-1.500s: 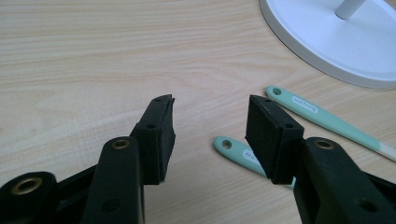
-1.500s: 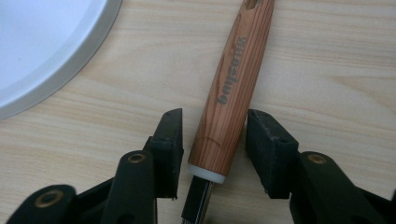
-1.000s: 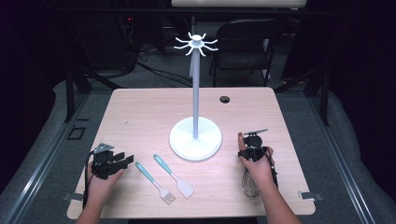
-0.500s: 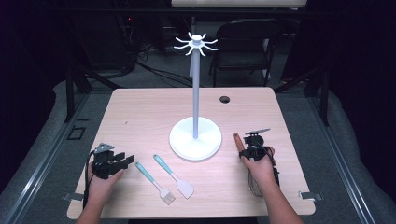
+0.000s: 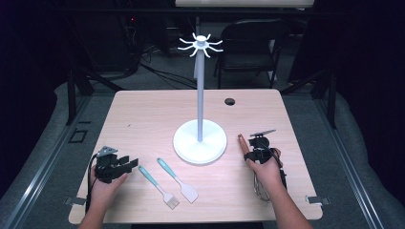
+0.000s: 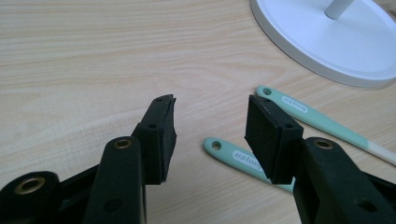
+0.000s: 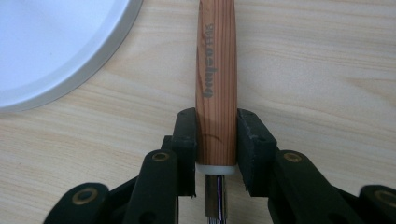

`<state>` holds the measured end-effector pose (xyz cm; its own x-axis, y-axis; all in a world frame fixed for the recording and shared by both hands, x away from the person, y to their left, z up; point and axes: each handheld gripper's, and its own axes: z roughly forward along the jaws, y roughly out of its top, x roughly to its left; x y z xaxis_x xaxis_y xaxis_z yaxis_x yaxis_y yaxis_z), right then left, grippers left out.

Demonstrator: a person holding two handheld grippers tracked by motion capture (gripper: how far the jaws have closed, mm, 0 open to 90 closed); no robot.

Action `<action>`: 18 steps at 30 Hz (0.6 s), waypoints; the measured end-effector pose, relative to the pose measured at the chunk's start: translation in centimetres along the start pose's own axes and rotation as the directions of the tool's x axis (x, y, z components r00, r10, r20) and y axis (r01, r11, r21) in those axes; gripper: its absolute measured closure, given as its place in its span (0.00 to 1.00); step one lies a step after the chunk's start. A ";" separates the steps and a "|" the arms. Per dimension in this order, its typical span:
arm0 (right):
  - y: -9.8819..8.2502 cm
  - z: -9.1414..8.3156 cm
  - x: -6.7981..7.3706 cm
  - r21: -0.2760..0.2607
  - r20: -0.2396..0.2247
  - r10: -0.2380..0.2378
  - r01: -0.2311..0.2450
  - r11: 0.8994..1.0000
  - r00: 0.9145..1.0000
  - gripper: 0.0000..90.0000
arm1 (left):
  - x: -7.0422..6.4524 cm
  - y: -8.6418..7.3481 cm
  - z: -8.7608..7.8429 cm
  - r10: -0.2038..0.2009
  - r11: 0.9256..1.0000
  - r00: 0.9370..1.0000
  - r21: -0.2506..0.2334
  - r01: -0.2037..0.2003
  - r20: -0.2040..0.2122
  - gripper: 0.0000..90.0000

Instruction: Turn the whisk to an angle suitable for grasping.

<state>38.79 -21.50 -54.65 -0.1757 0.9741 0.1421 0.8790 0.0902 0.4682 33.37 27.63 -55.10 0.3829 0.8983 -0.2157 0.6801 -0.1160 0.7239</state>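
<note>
Gripping one whisk point(image 7: 216, 88) by its wooden handle, right tool point(image 7: 216, 154) just closed; left tool point(image 6: 210, 126) open, empty. Two teal utensils point(image 5: 167, 183) at 5 o'clock of it, labels unreadable.

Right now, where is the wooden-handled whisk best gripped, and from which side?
On the wooden handle, low near the white collar, coming from above with one jaw on each long side. It lies flat on the table beside the white stand base; the handle is straight and round, the wires behind are springy. The right gripper already clamps it there.
</note>
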 end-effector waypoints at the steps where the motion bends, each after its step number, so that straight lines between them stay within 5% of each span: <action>1: 0.1 -0.2 -0.1 0.012 -0.001 -0.013 0.013 1.000 1.000 0.78 | 0.0 0.0 0.0 0.004 1.000 1.000 0.001 -0.004 0.004 0.58; 12: -0.5 -2.1 0.5 -0.082 -0.075 -0.065 0.058 0.995 0.995 0.78 | -2.0 0.9 -0.6 0.035 0.998 0.997 -0.059 -0.031 0.069 0.55; 18: -1.2 -3.1 1.7 -0.157 -0.112 -0.154 0.135 0.978 0.982 0.78 | -4.2 1.9 -0.5 0.054 0.994 0.988 -0.099 -0.040 0.148 0.52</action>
<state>36.06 -20.58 -52.32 -0.3572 0.9192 0.1656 0.7664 0.1871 0.6146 32.72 23.86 -52.49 0.5074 0.8181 -0.2708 0.5990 -0.1090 0.7933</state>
